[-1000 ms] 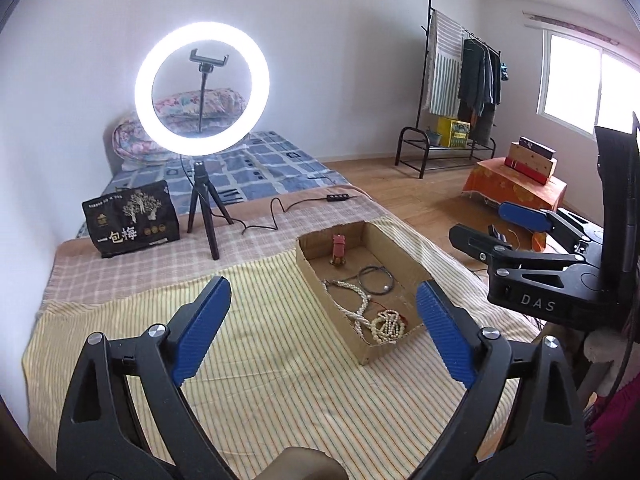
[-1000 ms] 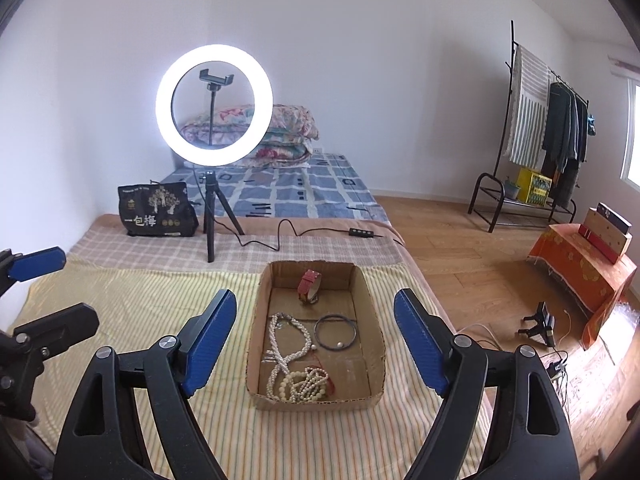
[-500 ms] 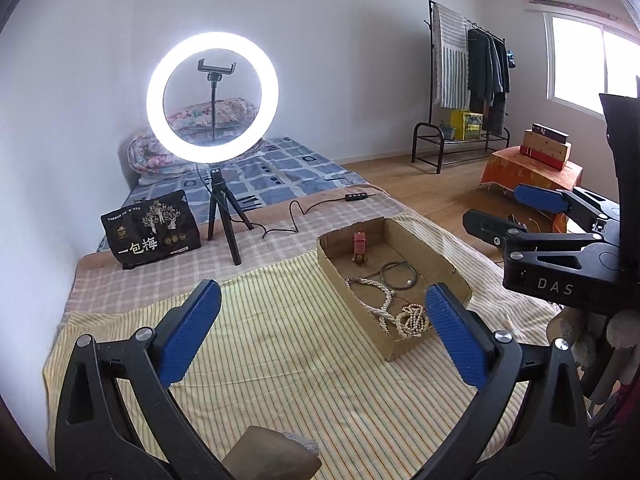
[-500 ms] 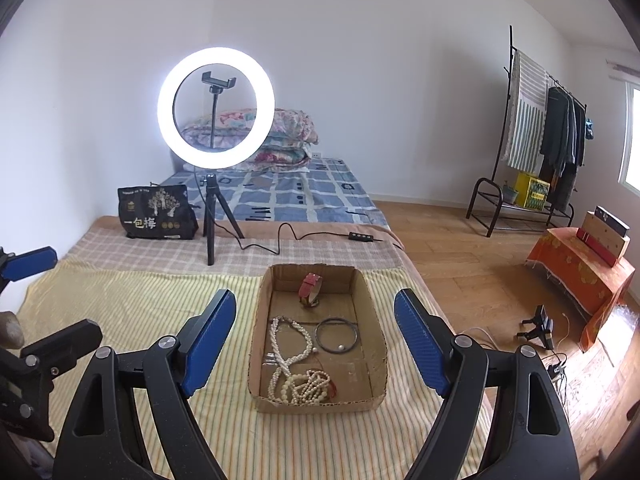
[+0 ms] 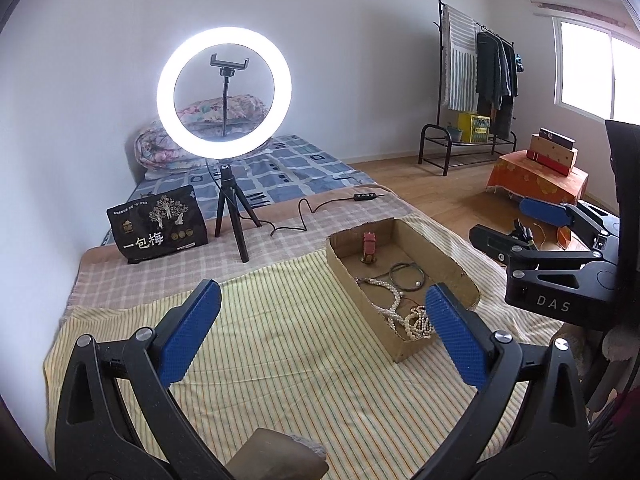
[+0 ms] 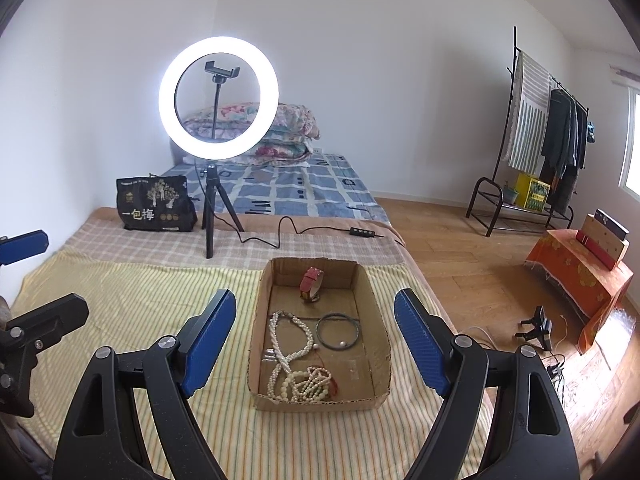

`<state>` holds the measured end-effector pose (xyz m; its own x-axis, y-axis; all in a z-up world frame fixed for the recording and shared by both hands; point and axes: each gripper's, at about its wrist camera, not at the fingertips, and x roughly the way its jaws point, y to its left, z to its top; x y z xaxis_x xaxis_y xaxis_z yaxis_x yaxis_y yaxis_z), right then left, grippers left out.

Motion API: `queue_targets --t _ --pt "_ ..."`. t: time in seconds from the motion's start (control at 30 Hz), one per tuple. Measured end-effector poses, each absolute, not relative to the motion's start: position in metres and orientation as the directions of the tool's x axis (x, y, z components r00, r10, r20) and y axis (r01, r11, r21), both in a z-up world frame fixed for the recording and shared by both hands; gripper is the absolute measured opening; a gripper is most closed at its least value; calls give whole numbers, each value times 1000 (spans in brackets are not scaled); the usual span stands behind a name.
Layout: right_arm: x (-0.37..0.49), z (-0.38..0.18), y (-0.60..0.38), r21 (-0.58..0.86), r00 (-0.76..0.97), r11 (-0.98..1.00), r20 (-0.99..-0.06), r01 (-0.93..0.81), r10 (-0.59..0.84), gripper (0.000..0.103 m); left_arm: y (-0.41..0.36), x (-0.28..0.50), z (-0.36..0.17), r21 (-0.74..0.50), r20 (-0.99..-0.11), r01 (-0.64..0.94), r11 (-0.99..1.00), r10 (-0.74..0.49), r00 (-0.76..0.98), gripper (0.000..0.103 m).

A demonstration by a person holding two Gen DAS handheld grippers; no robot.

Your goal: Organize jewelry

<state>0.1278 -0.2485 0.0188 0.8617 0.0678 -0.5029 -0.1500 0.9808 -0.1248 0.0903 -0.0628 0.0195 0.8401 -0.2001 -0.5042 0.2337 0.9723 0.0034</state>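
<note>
Watch (image 6: 311,283), bangle (image 6: 338,330), pearl strands (image 6: 298,364) all inside cardboard tray (image 6: 382,360); sorted or awaiting sorting, unclear. Left gripper (image 5: 320,336), right gripper (image 6: 316,346): spread wide, empty.

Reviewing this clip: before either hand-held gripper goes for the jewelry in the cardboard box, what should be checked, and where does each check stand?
1. Right hand-held gripper open and empty: ok.
2. Left hand-held gripper open and empty: ok.
3. Right one lined up with the cardboard box: ok, the box sits between its fingers in its own view.
4. Jewelry visible: ok. Red watch at the far end, dark bangle mid-box, pearl necklace and bead bracelets nearer.
5. Pearls and beads free of each other: cannot tell; they overlap at the near end.
6. Sorting spot: ok, bare striped cloth lies left of the box.
</note>
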Motion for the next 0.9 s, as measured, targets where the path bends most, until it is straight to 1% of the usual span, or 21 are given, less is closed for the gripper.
queue_targets --t 0.9 --pt "129 16 -251 -133 859 981 -508 -144 57 81 -72 90 23 2 -503 242 970 -208 839 103"
